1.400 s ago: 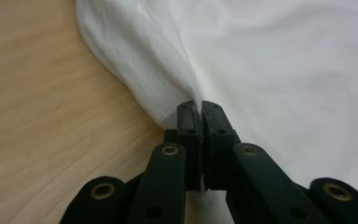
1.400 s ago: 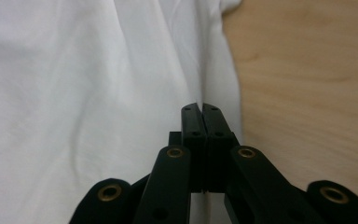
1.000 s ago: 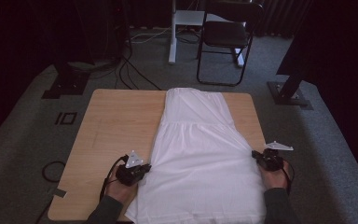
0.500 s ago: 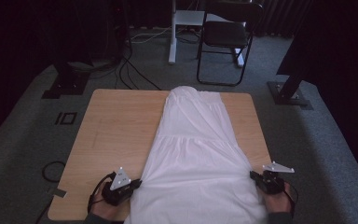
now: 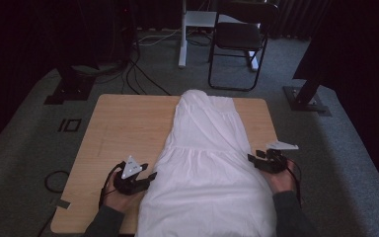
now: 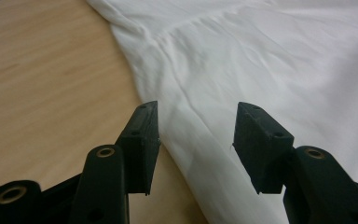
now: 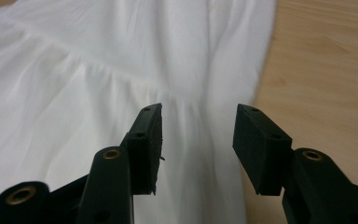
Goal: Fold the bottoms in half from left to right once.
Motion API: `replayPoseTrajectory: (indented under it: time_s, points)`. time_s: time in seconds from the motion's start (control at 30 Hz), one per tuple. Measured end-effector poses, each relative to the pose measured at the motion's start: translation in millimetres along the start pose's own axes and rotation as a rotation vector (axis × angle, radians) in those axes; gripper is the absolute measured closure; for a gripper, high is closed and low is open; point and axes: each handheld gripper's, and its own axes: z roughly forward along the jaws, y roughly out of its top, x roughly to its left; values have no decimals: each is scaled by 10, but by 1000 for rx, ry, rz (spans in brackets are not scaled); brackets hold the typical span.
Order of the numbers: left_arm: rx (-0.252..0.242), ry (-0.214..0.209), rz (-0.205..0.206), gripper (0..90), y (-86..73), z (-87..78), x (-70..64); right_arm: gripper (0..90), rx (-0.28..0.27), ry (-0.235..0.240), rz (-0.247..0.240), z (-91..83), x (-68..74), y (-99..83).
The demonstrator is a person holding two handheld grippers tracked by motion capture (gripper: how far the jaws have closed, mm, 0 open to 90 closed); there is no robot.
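Lying lengthwise on the desk (image 5: 128,123), a white dress (image 5: 202,168) looked light, soft and limp; each released hand-held gripper, left (image 5: 150,176) and right (image 5: 252,159), flanked its side edges, the likeliest holds.

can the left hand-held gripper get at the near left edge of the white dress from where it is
Probably yes. The left hand-held gripper is open, and the white dress edge lies flat on the table between its jaws, with nothing in the way.

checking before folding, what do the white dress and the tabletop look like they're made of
White dress: looks like thin matte woven fabric, maybe cotton; soft wrinkles and a gathered seam show. Tabletop: pale wood or wood-look laminate, smooth with a faint sheen and a fine straight grain.
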Motion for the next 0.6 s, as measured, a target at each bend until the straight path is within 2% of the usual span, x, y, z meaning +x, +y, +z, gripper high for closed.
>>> replayPoseTrajectory:
  time_s: [0.07, 0.1, 0.13, 0.17, 0.2, 0.23, 0.27, 0.3, 0.33, 0.37, 0.4, 0.43, 0.47, 0.5, 0.53, 0.57, 0.6]
  points:
    - [3, 1, 9, 507, 54, 61, 1, 489, 24, 16, 20, 216, -23, 115]
    - [3, 1, 9, 505, 54, 61, 1, 489, 24, 16, 20, 216, -23, 115]
    - [7, -3, 28, 501, 94, 108, -21, 461, 48, 13, 28, 402, -26, 185]
    - [7, -3, 28, 497, 94, 108, -21, 461, 48, 13, 28, 402, -26, 185]
    - [9, -4, 35, 494, 110, 135, -40, 435, 77, 13, 33, 558, -10, 216]
    - [9, -4, 35, 494, 110, 135, -40, 435, 77, 13, 33, 558, -10, 216]
    - [10, -12, 40, 491, 117, 168, -54, 436, 119, 9, 9, 686, 20, 216]
    - [10, -12, 40, 490, 117, 168, -54, 436, 119, 9, 9, 686, 20, 216]
    - [15, -11, 40, 490, 118, 187, -59, 469, 137, -2, 0, 732, 36, 209]
    - [14, -12, 40, 488, 117, 197, -60, 673, 159, 7, -7, 762, 52, 196]
    - [15, -14, 38, 484, 116, 205, -61, 866, 150, 7, -29, 730, 80, 201]
    - [16, -15, 38, 484, 116, 213, -62, 866, 150, 7, -29, 730, 80, 201]
    - [19, -16, 39, 483, 116, 220, -61, 874, 127, -31, -62, 671, 109, 221]
    - [18, -18, 35, 483, 115, 230, -63, 877, 81, -69, -91, 582, 129, 255]
    - [15, -17, 30, 482, 115, 240, -65, 879, -42, -140, -85, 349, 119, 341]
    - [21, -16, 34, 482, 116, 247, -60, 879, -42, -140, -85, 349, 119, 341]
    - [22, -15, 33, 482, 118, 257, -59, 878, -94, -169, -63, 242, 89, 376]
